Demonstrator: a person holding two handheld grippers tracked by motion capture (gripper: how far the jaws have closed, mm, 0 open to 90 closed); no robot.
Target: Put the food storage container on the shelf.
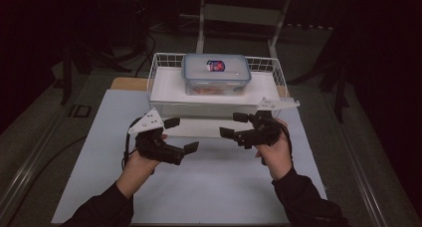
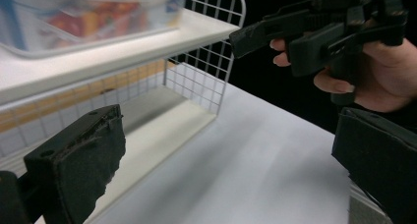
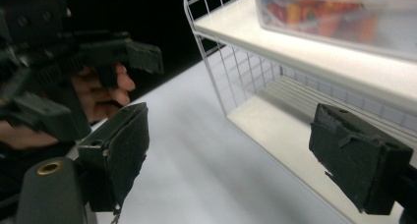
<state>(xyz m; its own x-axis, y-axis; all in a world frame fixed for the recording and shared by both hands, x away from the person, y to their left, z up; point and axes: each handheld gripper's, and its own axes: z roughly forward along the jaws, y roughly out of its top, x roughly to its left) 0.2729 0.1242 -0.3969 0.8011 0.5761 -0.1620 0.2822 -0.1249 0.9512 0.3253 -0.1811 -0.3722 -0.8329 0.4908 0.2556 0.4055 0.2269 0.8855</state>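
- Nearest the high camera, at six o'clock, two dark sleeves come in, each hand carrying a hand-held gripper over the white worktop (image 1: pixel 209 187).
- At twelve o'clock sits the likely object of the work: a clear plastic food box (image 1: pixel 216 73) with a blue-rimmed clip lid, resting on the white upper shelf (image 1: pixel 169 87) of a white wire rack (image 1: pixel 278 77).
- Orange and red contents show through the box walls in both gripper views; what they are I cannot tell.
- Handling, as a judgement: the box looks rigid and smooth, so it may slip between pads. Its weight depends on the filling, probably moderate. The short ends or the lid rim seem the safest places to take hold, keeping it level.
- A small red-and-blue sticker (image 1: pixel 215 65) sits on the lid; its writing is too small to read.
- The left hand-held gripper (image 1: pixel 181 135) hovers at eight o'clock from the box, jaws spread wide, nothing between them.
- The right hand-held gripper (image 1: pixel 234 125) hovers at five o'clock from the box, jaws likewise wide apart and empty.
- Both point inward toward each other, just in front of the rack's lower shelf (image 3: pixel 275 121), well apart from the box.
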